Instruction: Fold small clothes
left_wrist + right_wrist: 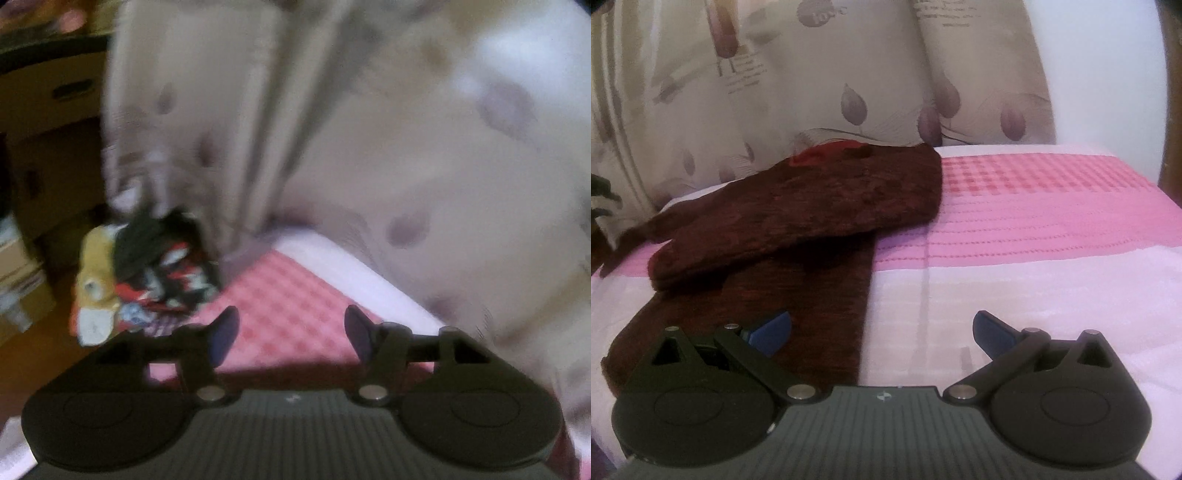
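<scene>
So the left wrist view is blurry: left gripper [291, 338] has its jaws apart with nothing between them, over the pink checked cover [291, 295], aimed toward a heap of small clothes [155, 266] by the curtain [192, 110], probably the to-do pile. Only the right wrist view shows the dark brown garment [798, 221], partly folded over itself on the bed, with the right gripper [882, 332] open and empty at its near edge.

Pink-and-white covered bed [1034, 229], dark maroon garment [798, 214] partly folded on it, heap of small clothes [155, 266] at its edge.
</scene>
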The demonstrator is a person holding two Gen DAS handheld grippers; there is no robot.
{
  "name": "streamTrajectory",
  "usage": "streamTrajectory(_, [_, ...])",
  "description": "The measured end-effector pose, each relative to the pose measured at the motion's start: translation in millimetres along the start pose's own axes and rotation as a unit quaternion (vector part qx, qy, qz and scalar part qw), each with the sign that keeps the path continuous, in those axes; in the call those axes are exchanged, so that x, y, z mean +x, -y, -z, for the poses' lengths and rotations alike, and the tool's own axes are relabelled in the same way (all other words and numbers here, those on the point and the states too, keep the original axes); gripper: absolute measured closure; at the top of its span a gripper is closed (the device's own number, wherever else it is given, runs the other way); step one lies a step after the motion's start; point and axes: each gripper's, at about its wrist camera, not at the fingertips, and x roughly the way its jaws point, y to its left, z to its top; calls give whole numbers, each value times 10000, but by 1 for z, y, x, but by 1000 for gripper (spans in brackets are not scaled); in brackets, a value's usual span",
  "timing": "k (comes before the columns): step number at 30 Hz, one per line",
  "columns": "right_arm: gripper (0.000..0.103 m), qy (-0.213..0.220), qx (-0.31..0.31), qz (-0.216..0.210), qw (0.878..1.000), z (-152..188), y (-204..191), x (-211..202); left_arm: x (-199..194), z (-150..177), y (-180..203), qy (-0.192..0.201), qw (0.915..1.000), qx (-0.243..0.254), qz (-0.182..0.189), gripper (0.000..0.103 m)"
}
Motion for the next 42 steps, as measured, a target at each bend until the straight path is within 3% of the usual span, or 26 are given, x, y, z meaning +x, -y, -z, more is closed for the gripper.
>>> streamTrajectory(2, [0, 23, -47, -41, 10000, 0, -4, -3, -14, 17, 10, -223, 9983, 353, 395, 40])
streamTrajectory(6, [0, 86, -67, -62, 9999, -1, -8, -7, -24, 70, 26, -558, 9949, 296, 788, 37])
streamTrajectory(8, [0, 67, 6, -84, 9999, 0, -8, -7, -7, 89, 24, -807, 9929, -152, 866, 36])
streamTrajectory(12, [0, -59, 180, -201, 9996, 0, -12, -4, 37, 108, 9, -1157, 9799, -1130, 1168, 36])
streamTrajectory(14, [0, -49, 79, -207, 9997, 1, -16, -6, 56, 110, 2, -1118, 9752, -1460, 1231, 36])
streamTrajectory(18, [0, 49, -246, -40, 9997, 1, -23, -14, 67, 103, -12, -520, 9700, -2024, 1247, 37])
streamTrajectory(19, [0, 43, -284, -13, 9996, 1, -23, -14, 68, 99, -12, -322, 9748, -1932, 1071, 49])
streamTrajectory(20, [0, 16, -289, -5, 9996, 1, -22, -14, 67, 94, -12, -189, 9805, -1774, 826, 82])
streamTrajectory(21, [0, -15, -273, -5, 9996, 1, -22, -13, 70, 87, -9, -151, 9865, -1550, 508, 92])
streamTrajectory(23, [0, -49, -245, 6, 9997, 1, -20, -10, 74, 73, -3, 6, 9918, -1234, 326, 93])
streamTrajectory(25, [0, -72, -213, 13, 9997, 1, -20, -7, 59, 62, 11, 521, 9961, -694, 186, 94])
streamTrajectory(27, [0, -106, -159, -31, 9998, 1, -19, -4, 46, 60, 26, 1049, 9944, -74, 143, 94])
streamTrajectory(30, [0, -56, -116, -137, 9998, -2, -20, -2, 66, 67, 28, 708, 9969, 228, -242, 92])
streamTrajectory(33, [0, 26, -359, -478, 9982, -9, -30, 1, 85, 84, 13, 180, 9974, 165, -677, 81])
streamTrajectory(34, [0, 58, -518, -631, 9966, -11, -35, 0, 79, 92, 7, 318, 9975, 19, -624, 78])
streamTrajectory(36, [0, 192, -1101, -1054, 9881, -14, -53, -3, 56, 105, 4, 667, 9949, -242, -722, 52])
streamTrajectory(37, [0, 251, -1489, -1257, 9805, -15, -63, -4, 44, 110, 4, 838, 9918, -323, -914, 24])
streamTrajectory(38, [1, 309, -1919, -1396, 9709, -16, -75, -6, 28, 115, 3, 1018, 9884, -400, -1058, 12])
streamTrajectory(40, [8, 436, -2749, -1610, 9469, -16, -97, -6, -2, 127, 5, 1543, 9821, -382, -1012, 12])
streamTrajectory(42, [11, 530, -3340, -1711, 9254, -18, -112, -1, -24, 136, 12, 1658, 9817, -200, -919, 12])
